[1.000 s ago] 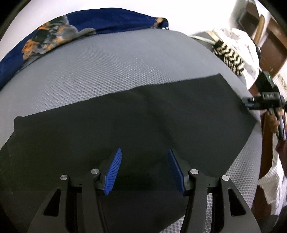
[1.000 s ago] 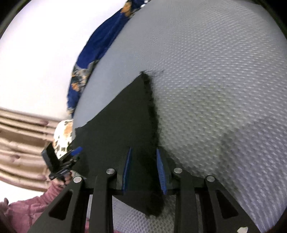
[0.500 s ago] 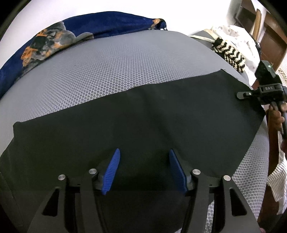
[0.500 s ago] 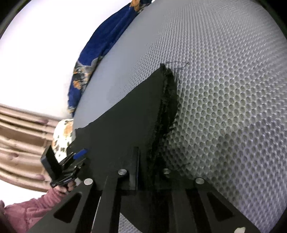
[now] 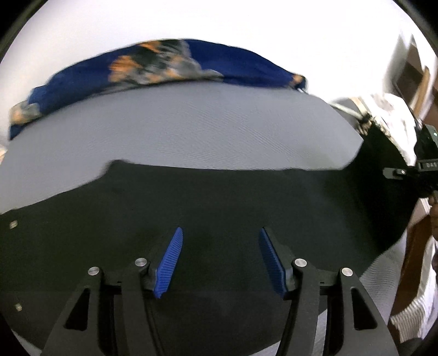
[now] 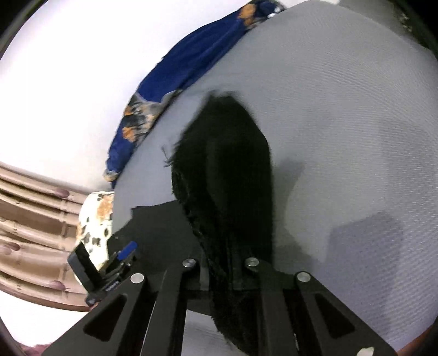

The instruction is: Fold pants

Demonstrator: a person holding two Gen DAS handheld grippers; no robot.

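Gripping a bunched end of the black pants (image 6: pixel 232 175), the right gripper (image 6: pixel 221 269) has its jaws clenched almost fully together, so that the blue pads are hidden under the cloth. The fabric rises out of the jaws as a dark, frayed-edged fold that stands up off the grey textured bed cover (image 6: pixel 342 109), and a flap of it hangs down below the jaws toward the camera. The rest of the pants lies flat on the cover to the left of that fold.

The left gripper (image 5: pixel 220 258) is released: its jaws stand well apart, and the two blue ribbed pads (image 5: pixel 169 260) have a clear gap between them with nothing pinched there. It hangs over the flat spread of the pants (image 5: pixel 219 205), and the pictures do not show whether the pad tips touch the cloth. The pants stretch across the near half of the cover (image 5: pixel 191 123), and their right end lifts toward the right gripper (image 5: pixel 421 169) at the right edge of the left view.

In the right view the left gripper (image 6: pixel 120 257) shows at lower left, over the waist end of the pants. A blue patterned cloth (image 5: pixel 164 65) lies along the far edge of the cover against a white wall (image 5: pixel 219 22).
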